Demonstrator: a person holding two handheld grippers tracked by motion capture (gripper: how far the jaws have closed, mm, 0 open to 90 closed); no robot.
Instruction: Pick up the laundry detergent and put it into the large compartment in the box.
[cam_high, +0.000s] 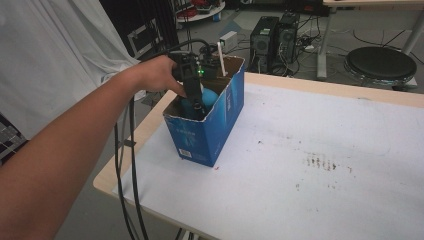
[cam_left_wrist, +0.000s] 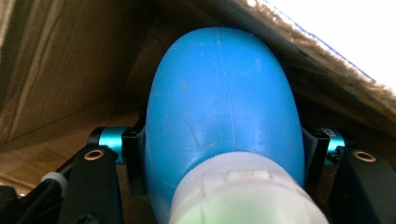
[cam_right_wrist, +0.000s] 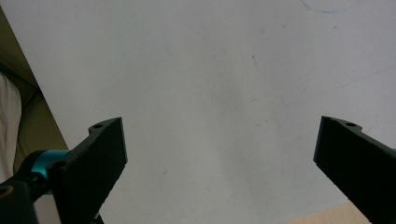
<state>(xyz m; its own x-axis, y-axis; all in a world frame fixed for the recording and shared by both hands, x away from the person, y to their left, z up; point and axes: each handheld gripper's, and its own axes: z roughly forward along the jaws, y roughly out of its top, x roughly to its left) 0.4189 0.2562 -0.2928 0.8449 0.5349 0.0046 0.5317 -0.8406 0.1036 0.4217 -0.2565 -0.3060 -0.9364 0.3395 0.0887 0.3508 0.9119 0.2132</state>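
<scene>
Left gripper (cam_high: 196, 102) is reaching down into the box (cam_high: 220, 125), jaws clamping both sides of the blue bottle (cam_left_wrist: 222, 107) sitting between them, cap toward the camera. Right gripper (cam_right_wrist: 219, 154) is idling wide open over the table (cam_right_wrist: 210, 70). Guessing it's the placing step; next it's needing a clean release and straight lift.

I see the cardboard box (cam_high: 220, 127) standing near the table (cam_high: 320, 165)'s far left corner, with the bottle (cam_high: 207, 96) inside it, a white stick (cam_high: 221, 59) upright at its far end, and my left gripper (cam_high: 196, 102) reaching in from the left
</scene>
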